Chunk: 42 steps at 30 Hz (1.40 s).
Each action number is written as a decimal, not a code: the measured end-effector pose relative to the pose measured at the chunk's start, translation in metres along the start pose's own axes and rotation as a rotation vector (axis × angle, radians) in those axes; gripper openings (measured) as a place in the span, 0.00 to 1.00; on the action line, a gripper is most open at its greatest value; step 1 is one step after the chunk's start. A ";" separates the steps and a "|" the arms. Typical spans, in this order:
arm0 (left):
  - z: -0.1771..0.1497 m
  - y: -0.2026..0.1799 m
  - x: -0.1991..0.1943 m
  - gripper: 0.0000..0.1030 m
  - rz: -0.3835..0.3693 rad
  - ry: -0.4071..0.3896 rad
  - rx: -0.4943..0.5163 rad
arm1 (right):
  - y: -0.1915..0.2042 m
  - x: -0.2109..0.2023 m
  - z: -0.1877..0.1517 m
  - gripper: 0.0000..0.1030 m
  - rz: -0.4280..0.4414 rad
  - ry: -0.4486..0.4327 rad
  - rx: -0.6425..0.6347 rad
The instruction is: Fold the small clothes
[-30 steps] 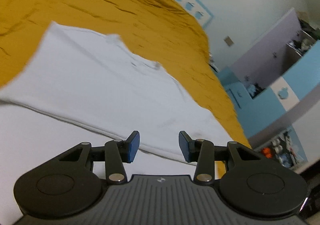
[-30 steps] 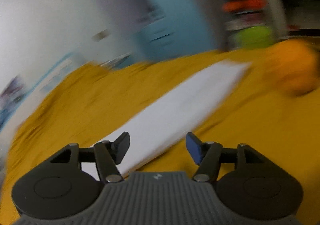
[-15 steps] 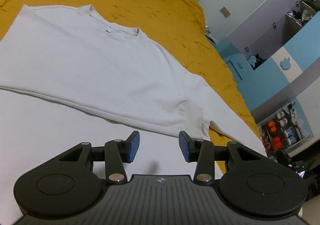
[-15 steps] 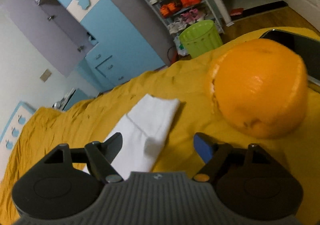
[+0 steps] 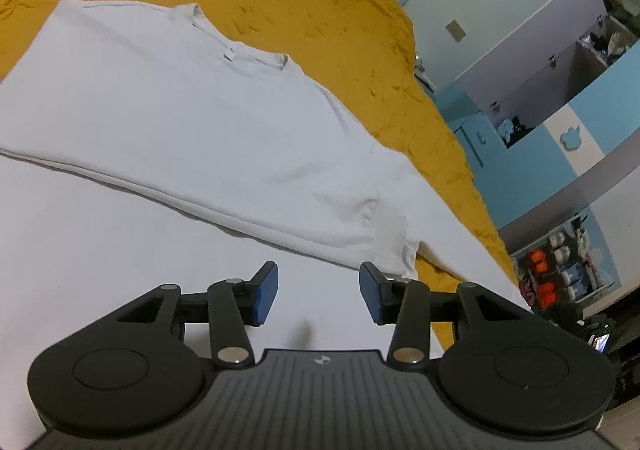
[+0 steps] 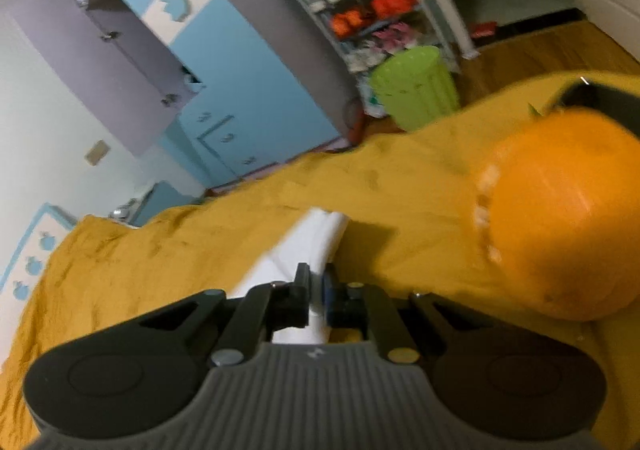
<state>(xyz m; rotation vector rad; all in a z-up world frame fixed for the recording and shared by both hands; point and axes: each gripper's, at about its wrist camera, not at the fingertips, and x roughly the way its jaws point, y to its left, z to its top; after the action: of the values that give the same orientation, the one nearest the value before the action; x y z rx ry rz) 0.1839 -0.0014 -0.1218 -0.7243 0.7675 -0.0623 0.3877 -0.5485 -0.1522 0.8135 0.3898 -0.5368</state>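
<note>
A white long-sleeved shirt (image 5: 200, 122) lies flat on the mustard bedspread (image 5: 300, 2), collar toward the far side, one layer folded across it. My left gripper (image 5: 316, 290) hovers over the near white cloth beside the armpit seam. Its jaws are opening, and no cloth is pinched between the blue pads. In the right wrist view, my right gripper (image 6: 318, 286) is shut on the white sleeve (image 6: 316, 238) near its cuff. The cuff end sticks out past the fingertips onto the bedspread (image 6: 160, 258).
A big orange round cushion (image 6: 560, 218) sits on the bed just right of the right gripper, with a dark flat object (image 6: 600, 98) behind it. Beyond the bed's edge stand a green bin (image 6: 416, 86), a shoe rack (image 6: 368, 2) and a blue wardrobe (image 6: 248, 50).
The right gripper moved in over the sleeve's cuff end and its wide jaws closed on the cloth. The left view settled from blur, with the gripper staying over the shirt.
</note>
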 end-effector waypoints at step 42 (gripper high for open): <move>0.055 0.179 -0.040 0.50 -0.025 -0.282 -0.541 | 0.181 -0.179 -0.267 0.54 0.650 0.587 -0.620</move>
<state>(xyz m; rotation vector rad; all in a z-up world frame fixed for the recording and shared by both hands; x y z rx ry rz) 0.1542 0.1782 -0.1812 -1.2272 0.5026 0.2301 0.3180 -0.1873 -0.1221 0.4318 0.7430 0.4389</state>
